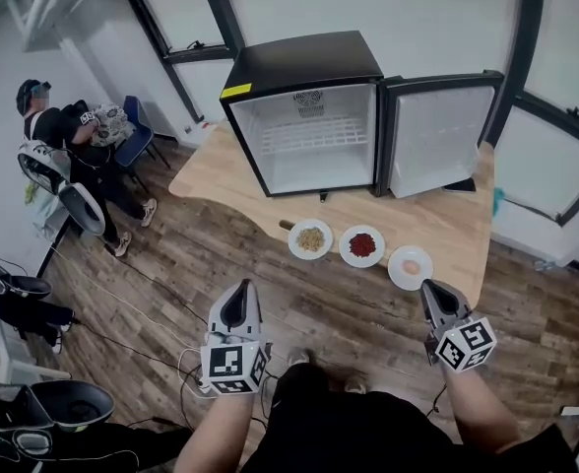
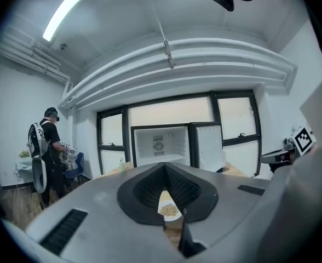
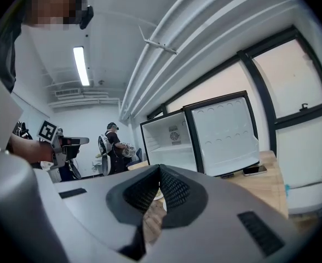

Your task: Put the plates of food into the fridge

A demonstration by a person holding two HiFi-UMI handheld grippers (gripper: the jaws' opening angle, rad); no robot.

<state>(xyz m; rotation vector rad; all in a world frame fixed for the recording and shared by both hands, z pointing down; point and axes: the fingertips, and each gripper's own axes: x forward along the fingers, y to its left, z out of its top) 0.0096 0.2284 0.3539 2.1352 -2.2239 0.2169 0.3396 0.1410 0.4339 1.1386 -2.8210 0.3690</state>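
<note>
Three white plates stand in a row near the wooden table's (image 1: 221, 180) front edge: one with tan food (image 1: 311, 239), one with red food (image 1: 362, 245), one with a pale round piece (image 1: 410, 266). Behind them a small black fridge (image 1: 309, 126) stands empty, its door (image 1: 437, 136) swung wide to the right. My left gripper (image 1: 239, 289) hangs over the floor, short of the table, shut with nothing in it. My right gripper (image 1: 433, 290), shut and holding nothing, sits just in front of the pale-food plate. In the left gripper view the tan-food plate (image 2: 170, 209) shows past the closed jaws.
A phone (image 1: 459, 185) lies on the table under the open door. A person (image 1: 63, 141) with a backpack stands at the far left beside a blue chair (image 1: 132, 136). Cables (image 1: 161, 353) and equipment (image 1: 33, 407) lie on the wooden floor to my left.
</note>
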